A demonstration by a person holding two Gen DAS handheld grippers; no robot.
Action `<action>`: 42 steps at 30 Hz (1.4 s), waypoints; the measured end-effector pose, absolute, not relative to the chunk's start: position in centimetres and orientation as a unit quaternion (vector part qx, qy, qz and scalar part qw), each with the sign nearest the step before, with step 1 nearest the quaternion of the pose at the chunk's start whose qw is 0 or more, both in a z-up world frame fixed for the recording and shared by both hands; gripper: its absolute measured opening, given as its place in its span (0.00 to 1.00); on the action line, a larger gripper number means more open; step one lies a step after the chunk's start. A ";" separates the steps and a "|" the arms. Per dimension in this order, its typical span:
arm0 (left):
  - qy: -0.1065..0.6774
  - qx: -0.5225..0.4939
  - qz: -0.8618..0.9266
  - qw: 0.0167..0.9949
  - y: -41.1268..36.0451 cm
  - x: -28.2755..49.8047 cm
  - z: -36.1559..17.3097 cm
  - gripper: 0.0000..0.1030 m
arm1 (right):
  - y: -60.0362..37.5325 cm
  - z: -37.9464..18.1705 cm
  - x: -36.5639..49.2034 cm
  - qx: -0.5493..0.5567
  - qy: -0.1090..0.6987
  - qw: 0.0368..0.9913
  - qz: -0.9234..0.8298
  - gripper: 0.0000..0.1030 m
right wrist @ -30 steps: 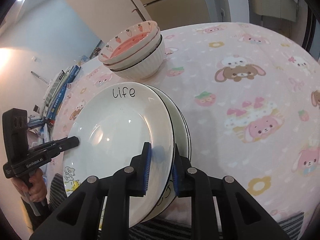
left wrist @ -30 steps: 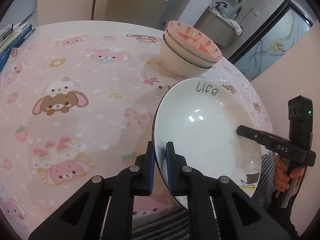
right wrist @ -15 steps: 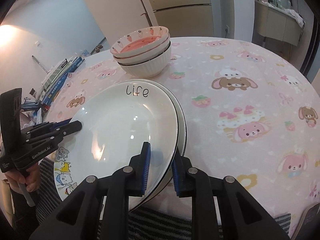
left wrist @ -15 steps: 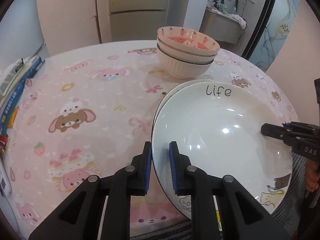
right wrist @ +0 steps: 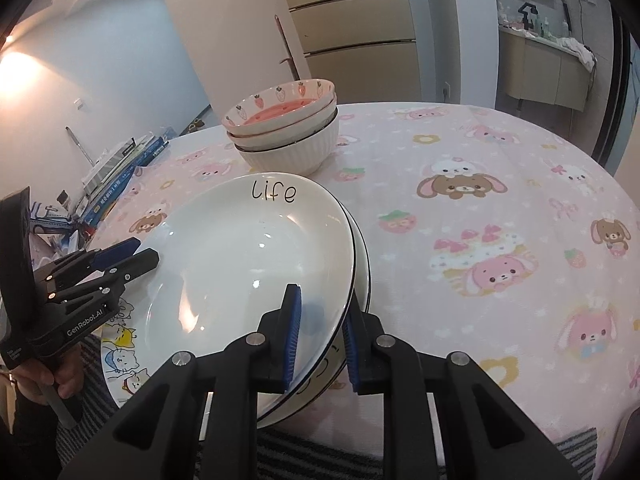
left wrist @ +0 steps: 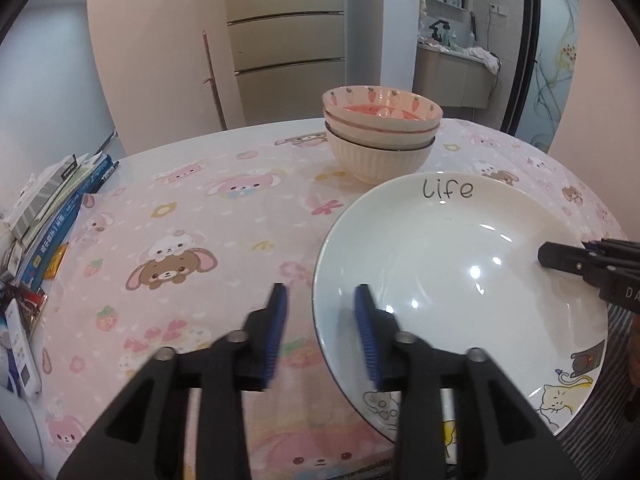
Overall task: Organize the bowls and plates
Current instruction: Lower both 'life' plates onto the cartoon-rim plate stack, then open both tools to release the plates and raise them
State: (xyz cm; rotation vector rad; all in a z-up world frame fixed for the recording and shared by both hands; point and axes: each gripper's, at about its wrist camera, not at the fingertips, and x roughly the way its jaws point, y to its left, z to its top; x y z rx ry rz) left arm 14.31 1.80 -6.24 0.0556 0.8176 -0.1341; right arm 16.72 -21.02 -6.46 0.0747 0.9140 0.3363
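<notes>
A white plate marked "life" (left wrist: pixel 452 264) lies on top of another plate at the table's near edge; it also shows in the right wrist view (right wrist: pixel 248 256), with the lower plate's rim (right wrist: pixel 362 264) beneath. My left gripper (left wrist: pixel 320 328) is open, its jaws straddling the plate's left rim without pressing it. My right gripper (right wrist: pixel 318 334) is open around the plates' right rim; both jaws stand apart from it. A stack of three bowls (left wrist: pixel 380 136), the top one pink with strawberries, stands behind the plates, also in the right wrist view (right wrist: pixel 286 128).
The round table has a pink bunny-print cloth (left wrist: pixel 180 240). Books and papers (left wrist: pixel 48 216) lie piled at its left edge. A remote (left wrist: pixel 20 360) lies near the front left. A cabinet and a wall stand behind the table.
Both grippers have opened and let go of the plate rims. The top plate has come down from its tilt to rest flat on the lower plate.
</notes>
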 end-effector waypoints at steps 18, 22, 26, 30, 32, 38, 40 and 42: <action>0.312 0.031 -0.029 0.949 2.0 10.3 -3.2 0.53 | -22.3 -6.3 15.6 0.044 0.432 0.891 0.129 0.21; 0.263 0.035 -0.013 0.964 2.1 8.5 -2.1 0.53 | -22.9 -6.4 15.3 0.053 0.434 0.889 0.134 0.20; 0.243 0.031 -0.008 0.969 2.1 7.4 -0.8 0.55 | -22.3 -5.5 14.3 0.005 0.416 0.902 0.117 0.20; 0.223 0.028 0.008 0.974 2.1 6.1 0.7 0.57 | -22.5 -4.9 13.4 -0.007 0.401 0.910 0.106 0.20; 0.209 0.026 0.010 0.977 2.1 5.4 1.5 0.57 | -22.6 -3.8 12.7 -0.012 0.378 0.920 0.103 0.20; 0.157 0.022 0.011 0.987 1.3 3.5 4.6 0.64 | -22.9 0.5 10.4 0.005 0.316 0.941 0.118 0.20; 0.138 0.015 0.011 0.990 1.1 2.7 5.7 0.71 | -22.9 2.4 9.4 0.003 0.280 0.953 0.118 0.20; 0.116 0.012 0.017 0.993 0.9 1.8 6.6 0.73 | -22.7 4.6 8.3 -0.004 0.237 0.964 0.119 0.23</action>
